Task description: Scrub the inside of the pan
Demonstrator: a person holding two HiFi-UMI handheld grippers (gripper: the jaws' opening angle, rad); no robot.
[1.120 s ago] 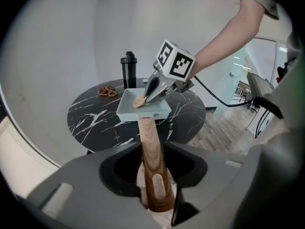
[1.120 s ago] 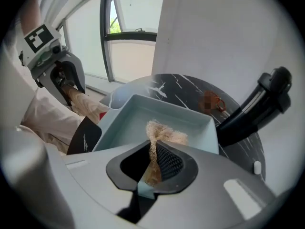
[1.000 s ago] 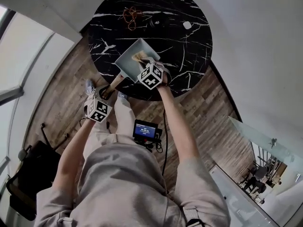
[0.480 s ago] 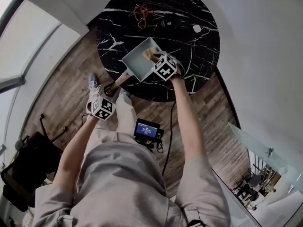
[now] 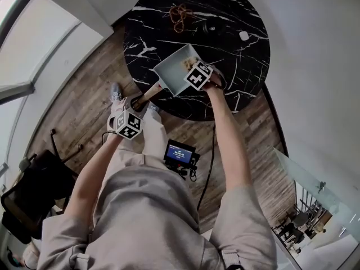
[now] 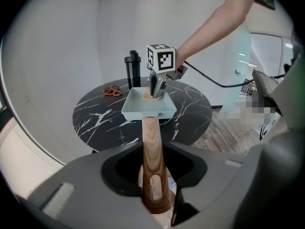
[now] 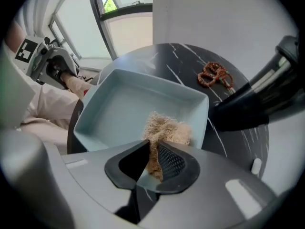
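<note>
A square pale-blue pan (image 5: 169, 72) with a wooden handle (image 5: 147, 94) rests on the round black marble table (image 5: 236, 16). My left gripper (image 5: 135, 104) is shut on the end of that handle (image 6: 152, 151), out past the table's near edge. My right gripper (image 5: 190, 67) reaches down into the pan (image 7: 124, 109), near its far right wall. A tan fibrous scrubber (image 7: 167, 128) is pinched between its closing jaws and touches the pan floor. In the left gripper view the right gripper (image 6: 156, 87) stands over the pan (image 6: 143, 109).
A string of brown beads (image 5: 179, 13) lies at the table's far side, and a small white object (image 5: 243, 36) lies to the right. A black bottle (image 6: 133, 70) stands behind the pan. On the wooden floor by the person's legs is a device with a lit screen (image 5: 180, 152).
The right gripper and scrubber have slid a little toward the pan's far side. The left gripper still holds the handle. The head view has drifted.
</note>
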